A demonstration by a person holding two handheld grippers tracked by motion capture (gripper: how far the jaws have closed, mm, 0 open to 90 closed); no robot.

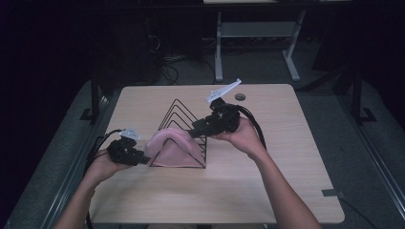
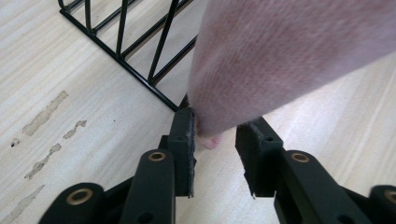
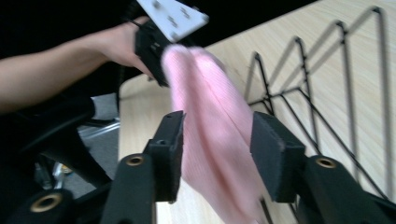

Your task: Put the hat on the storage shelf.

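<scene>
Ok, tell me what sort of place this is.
Probably a lab or recording workspace, not a home: a bare wooden table in a dark room, a metal-legged bench behind with loose cables on the floor, and cabled handheld grippers in use.

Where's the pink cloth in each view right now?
High view: pink cloth draped over the near end of the wire rack, left of centre.
Left gripper view: upper right, its lower corner between the open jaws.
Right gripper view: centre, hanging between the open jaws.
Shared landmark: the rack.

Left gripper (image 1: 143, 157) low at near left, right gripper (image 1: 193, 132) raised further right; both jaws parted.
</scene>
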